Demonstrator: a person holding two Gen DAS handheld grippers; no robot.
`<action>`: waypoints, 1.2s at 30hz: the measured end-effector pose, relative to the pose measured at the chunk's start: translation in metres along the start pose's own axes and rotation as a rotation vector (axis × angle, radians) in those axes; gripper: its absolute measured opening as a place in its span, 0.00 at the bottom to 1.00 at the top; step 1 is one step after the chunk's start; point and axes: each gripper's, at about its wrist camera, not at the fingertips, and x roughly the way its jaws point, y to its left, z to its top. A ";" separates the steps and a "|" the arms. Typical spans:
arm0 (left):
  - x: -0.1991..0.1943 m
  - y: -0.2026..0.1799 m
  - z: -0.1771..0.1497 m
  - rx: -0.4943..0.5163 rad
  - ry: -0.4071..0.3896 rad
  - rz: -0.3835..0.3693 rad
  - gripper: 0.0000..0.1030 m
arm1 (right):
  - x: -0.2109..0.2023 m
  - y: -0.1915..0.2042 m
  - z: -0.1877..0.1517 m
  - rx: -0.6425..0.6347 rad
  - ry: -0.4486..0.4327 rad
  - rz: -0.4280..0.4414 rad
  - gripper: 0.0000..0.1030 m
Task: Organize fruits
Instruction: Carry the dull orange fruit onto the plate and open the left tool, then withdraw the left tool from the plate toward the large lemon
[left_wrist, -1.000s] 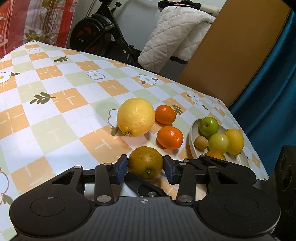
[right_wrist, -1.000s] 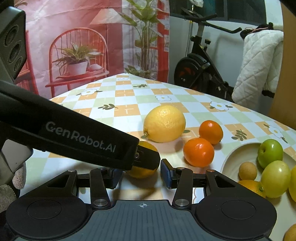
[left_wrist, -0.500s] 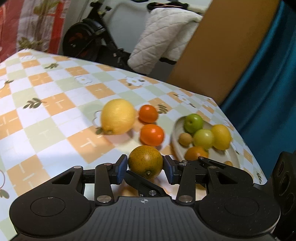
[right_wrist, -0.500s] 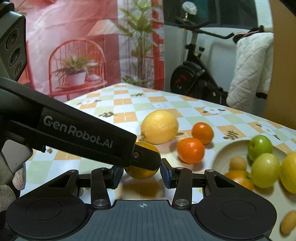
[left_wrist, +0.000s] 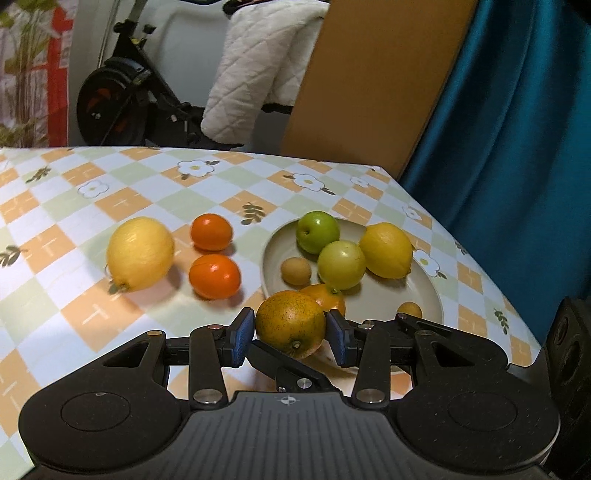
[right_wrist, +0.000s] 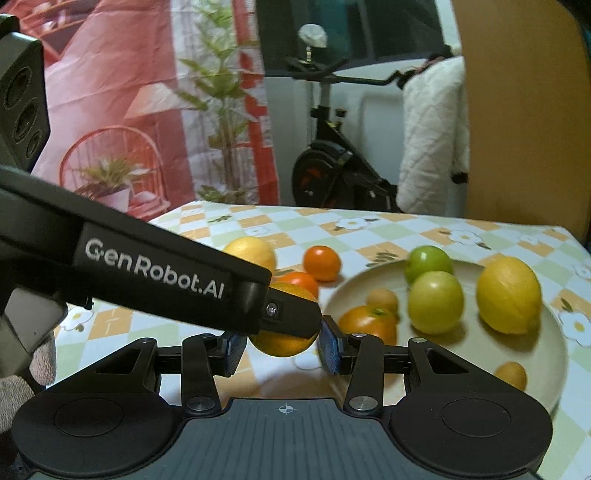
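Gripping a speckled greenish-orange citrus (left_wrist: 290, 324) between its blue pads (left_wrist: 243, 334), our left gripper (left_wrist: 290, 334) holds the fruit above the near edge of the beige plate (left_wrist: 424, 280), clear of the tablecloth. The jaws are clamped on the fruit from both sides.

On the plate we see a dark green apple (left_wrist: 317, 232), a paler yellow-green apple (left_wrist: 341, 264), a lemon (left_wrist: 386, 250), a small tan round fruit (left_wrist: 296, 271), an orange (left_wrist: 327, 297) partly hidden behind the held citrus, and another small tan fruit (left_wrist: 409, 309) near the plate's front rim. The two apples touch — the lemon sits just beside the paler one.

Left of the plate, on the checked floral tablecloth (left_wrist: 92, 206), lie a large lemon (left_wrist: 139, 253) and two small tangerines (left_wrist: 214, 276), one behind the other and close together.

From the right wrist view, our right gripper (right_wrist: 282, 347) sits low near the table with its jaws apart and nothing between the pads themselves; the left gripper's black finger crosses in front of it, carrying the citrus just past the right fingertips. Whether the right pads touch that fruit we cannot tell.

Behind the table stand an exercise bike (left_wrist: 122, 107), a white quilted blanket (left_wrist: 258, 62), a brown board (left_wrist: 373, 81) and a teal curtain (left_wrist: 517, 147).
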 end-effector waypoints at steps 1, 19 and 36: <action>0.002 -0.002 0.002 0.007 0.002 0.002 0.44 | 0.000 -0.003 0.000 0.008 -0.001 -0.002 0.38; 0.031 -0.027 0.018 0.084 0.012 0.030 0.45 | 0.013 -0.044 0.003 0.136 -0.020 -0.065 0.38; 0.038 -0.025 0.018 0.067 0.024 0.062 0.44 | 0.021 -0.045 0.003 0.143 0.000 -0.098 0.37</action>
